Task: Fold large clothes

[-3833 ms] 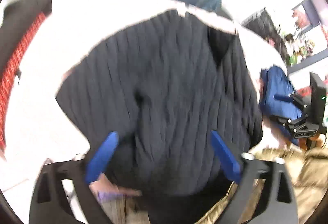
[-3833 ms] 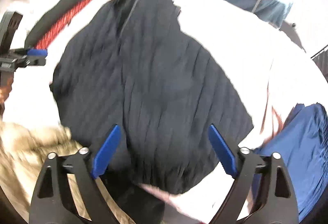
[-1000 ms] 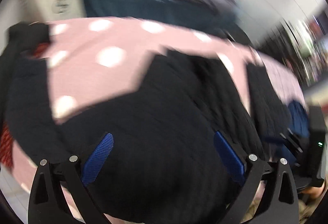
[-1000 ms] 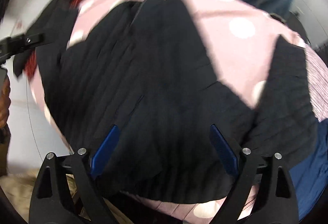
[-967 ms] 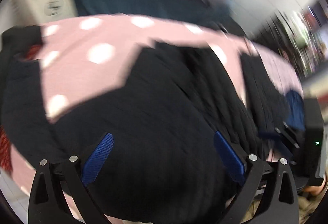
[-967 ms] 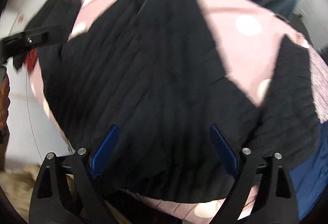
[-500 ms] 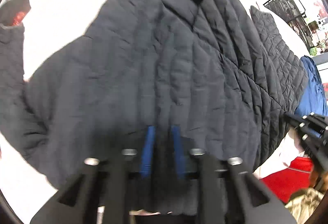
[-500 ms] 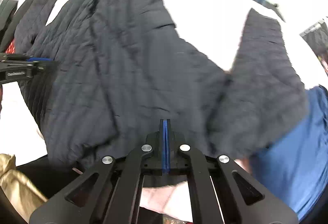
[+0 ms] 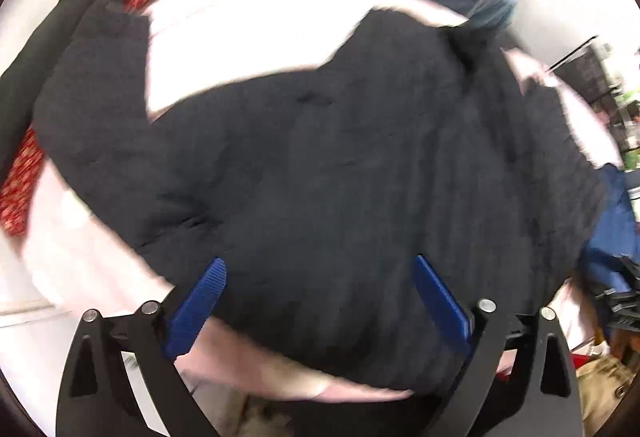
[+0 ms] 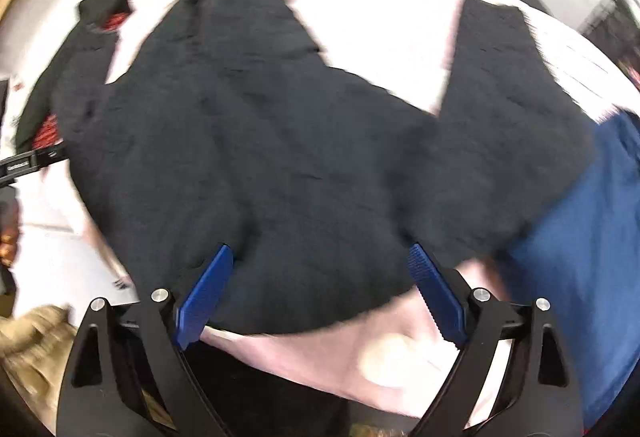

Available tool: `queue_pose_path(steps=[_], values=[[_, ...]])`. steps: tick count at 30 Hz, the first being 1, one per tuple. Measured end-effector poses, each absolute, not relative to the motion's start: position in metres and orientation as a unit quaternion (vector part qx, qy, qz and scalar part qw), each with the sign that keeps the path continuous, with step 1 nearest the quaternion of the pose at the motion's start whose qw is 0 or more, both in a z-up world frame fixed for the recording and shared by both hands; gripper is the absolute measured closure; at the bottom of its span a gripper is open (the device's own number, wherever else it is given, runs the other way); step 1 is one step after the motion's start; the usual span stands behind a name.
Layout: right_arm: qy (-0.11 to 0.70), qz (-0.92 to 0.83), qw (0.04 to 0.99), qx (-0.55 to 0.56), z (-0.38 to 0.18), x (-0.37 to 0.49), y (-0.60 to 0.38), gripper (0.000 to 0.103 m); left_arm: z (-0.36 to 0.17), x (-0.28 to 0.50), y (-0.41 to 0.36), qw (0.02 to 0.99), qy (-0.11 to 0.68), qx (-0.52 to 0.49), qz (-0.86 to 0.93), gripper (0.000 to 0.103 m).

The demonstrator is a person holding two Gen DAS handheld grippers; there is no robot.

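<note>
A black quilted jacket lies spread flat on the pink cloth-covered table, one sleeve reaching out to the left. My left gripper hovers over its near hem; the jaws are opening, and the blue pads press on nothing, with only jacket fabric lying beneath the gap. In the right wrist view the same jacket fills the middle, its other sleeve angled up at the right. My right gripper hangs over the near hem, jaws opening too, gripping nothing.
A blue garment lies at the right end of the table. A black and red garment lies at the left end. Dark clothes are piled behind the table. The person's tan trousers show at the near edge.
Half a second ago both grippers were shut at the jacket's near hem; now both stand wide apart. Both views have shifted across the jacket, which lies flat.
</note>
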State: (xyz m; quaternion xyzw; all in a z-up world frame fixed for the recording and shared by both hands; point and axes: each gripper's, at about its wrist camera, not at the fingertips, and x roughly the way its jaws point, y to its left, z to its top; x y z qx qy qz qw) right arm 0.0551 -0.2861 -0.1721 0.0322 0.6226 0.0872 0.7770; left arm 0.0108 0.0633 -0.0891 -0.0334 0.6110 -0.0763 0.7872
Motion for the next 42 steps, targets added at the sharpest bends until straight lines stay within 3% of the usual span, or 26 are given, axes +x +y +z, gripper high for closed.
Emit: queue_pose_path(steps=[9,10,11,13,14,15,16,18,20,24,32,34,36,40,42], values=[[0.658,0.144,0.736,-0.072,-0.241,0.097,-0.202,0.016,-0.168,0.045,-0.037,0.731,0.670,0.065,-0.113,0.008],[0.660,0.136,0.734,-0.082,-0.252,0.100,-0.201,0.028,-0.172,0.047,-0.037,0.731,0.670,0.065,-0.109,0.011],[0.659,0.138,0.736,-0.071,-0.257,0.101,-0.203,0.049,-0.178,0.050,-0.037,0.729,0.673,0.062,-0.109,0.018],[0.653,0.145,0.742,-0.045,-0.253,0.100,-0.208,0.071,-0.177,0.052,-0.035,0.725,0.676,0.051,-0.117,0.032],[0.647,0.144,0.747,-0.042,-0.247,0.098,-0.210,0.080,-0.171,0.050,-0.034,0.728,0.673,0.046,-0.126,0.049],[0.642,0.146,0.752,-0.042,-0.241,0.095,-0.211,0.084,-0.162,0.046,-0.033,0.730,0.668,0.043,-0.140,0.064],[0.633,0.148,0.759,-0.046,-0.233,0.089,-0.212,0.092,-0.153,0.042,-0.031,0.734,0.662,0.050,-0.144,0.070],[0.619,0.157,0.769,-0.042,-0.215,0.077,-0.217,0.095,-0.137,0.030,-0.028,0.741,0.652,0.063,-0.151,0.100],[0.607,0.175,0.774,-0.032,-0.194,0.061,-0.226,0.098,-0.124,0.015,-0.017,0.740,0.650,0.068,-0.159,0.103],[0.615,0.204,0.762,-0.004,-0.178,0.031,-0.244,0.098,-0.113,-0.019,0.019,0.730,0.664,0.065,-0.149,0.103],[0.633,0.288,0.719,0.019,-0.172,-0.020,-0.243,0.098,-0.143,-0.078,0.103,0.700,0.711,-0.013,-0.072,0.101],[0.624,0.324,0.711,0.010,-0.163,-0.020,-0.231,0.098,-0.136,-0.079,0.108,0.706,0.703,-0.030,-0.073,0.086],[0.612,0.373,0.697,0.032,-0.152,-0.021,-0.221,0.098,-0.123,-0.074,0.101,0.728,0.681,-0.032,-0.076,0.049],[0.594,0.417,0.685,0.066,-0.139,-0.006,-0.202,0.098,-0.079,-0.048,0.078,0.768,0.629,-0.051,-0.108,0.031],[0.585,0.429,0.686,0.060,-0.137,0.005,-0.185,0.098,-0.058,-0.030,0.060,0.779,0.610,-0.063,-0.132,0.012]])
